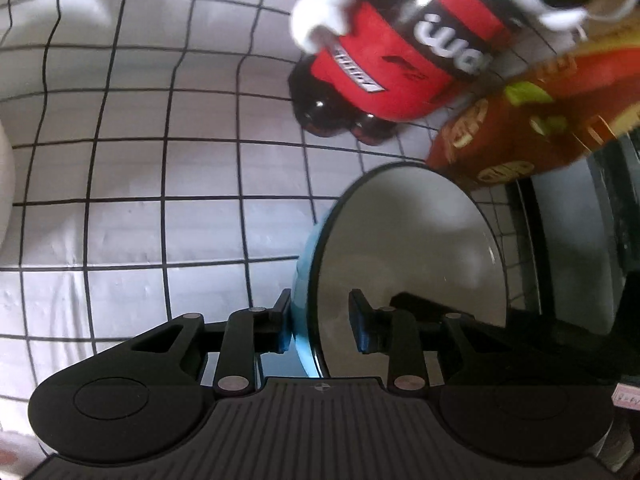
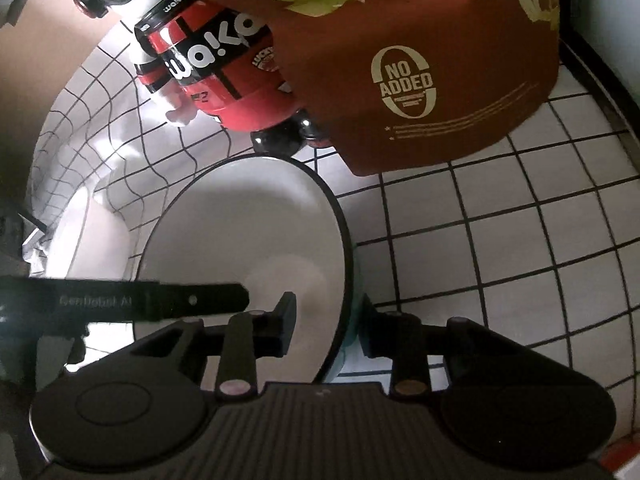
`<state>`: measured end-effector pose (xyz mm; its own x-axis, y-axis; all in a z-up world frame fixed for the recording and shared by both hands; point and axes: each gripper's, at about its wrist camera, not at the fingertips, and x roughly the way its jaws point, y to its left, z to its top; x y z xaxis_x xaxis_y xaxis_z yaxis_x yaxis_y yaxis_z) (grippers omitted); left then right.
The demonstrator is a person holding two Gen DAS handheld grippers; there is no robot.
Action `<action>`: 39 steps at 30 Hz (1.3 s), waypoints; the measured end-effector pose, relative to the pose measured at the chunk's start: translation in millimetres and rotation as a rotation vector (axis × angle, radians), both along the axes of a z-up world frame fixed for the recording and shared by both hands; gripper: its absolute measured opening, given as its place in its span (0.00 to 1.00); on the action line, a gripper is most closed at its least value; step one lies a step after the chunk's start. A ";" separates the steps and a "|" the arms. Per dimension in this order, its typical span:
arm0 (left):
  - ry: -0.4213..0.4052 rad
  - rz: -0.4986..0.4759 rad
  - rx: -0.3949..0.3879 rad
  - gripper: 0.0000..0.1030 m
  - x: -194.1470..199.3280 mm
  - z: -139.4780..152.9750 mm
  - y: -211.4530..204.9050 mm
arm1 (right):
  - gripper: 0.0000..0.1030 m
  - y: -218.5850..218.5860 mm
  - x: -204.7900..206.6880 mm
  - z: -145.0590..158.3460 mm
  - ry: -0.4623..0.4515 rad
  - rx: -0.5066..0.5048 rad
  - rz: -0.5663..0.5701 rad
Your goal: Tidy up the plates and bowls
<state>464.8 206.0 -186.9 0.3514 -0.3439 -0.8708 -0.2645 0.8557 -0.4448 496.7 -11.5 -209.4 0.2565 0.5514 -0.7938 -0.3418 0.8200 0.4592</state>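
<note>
Left gripper [image 1: 320, 322]: jaws part-spread astride the rim of the blue bowl [image 1: 408, 248], one pad outside, one inside, contact uncertain. Bowl sits on the gridded cloth [image 1: 140, 220], between both tools. Right gripper [image 2: 330, 320]: jaws pinched on the opposite rim, wall running between its pads

Glossy glazed bowl [image 1: 408, 248]; creased grid-printed cloth [image 1: 140, 236]; shiny plastic bottles [image 2: 216, 76]; matt pouch [image 2: 400, 60]; matt black ribbed plastic grippers.
</note>
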 end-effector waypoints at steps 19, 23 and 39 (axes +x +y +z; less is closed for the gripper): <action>-0.143 0.063 0.033 0.32 -122.2 106.5 -40.2 | 0.31 -42.3 -85.7 86.8 -0.159 0.091 0.260; -0.088 0.098 0.056 0.32 -160.1 94.7 -53.6 | 0.31 -48.2 -111.3 71.0 -0.109 0.078 0.367; 0.035 0.212 0.034 0.28 -196.3 59.2 -52.8 | 0.31 -25.3 -123.8 27.3 -0.049 0.003 0.462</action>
<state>268.5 153.2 -127.7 0.3823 -0.2361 -0.8934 -0.4550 0.7934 -0.4044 372.9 -36.9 -182.1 0.0204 0.6186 -0.7854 -0.6926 0.5753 0.4351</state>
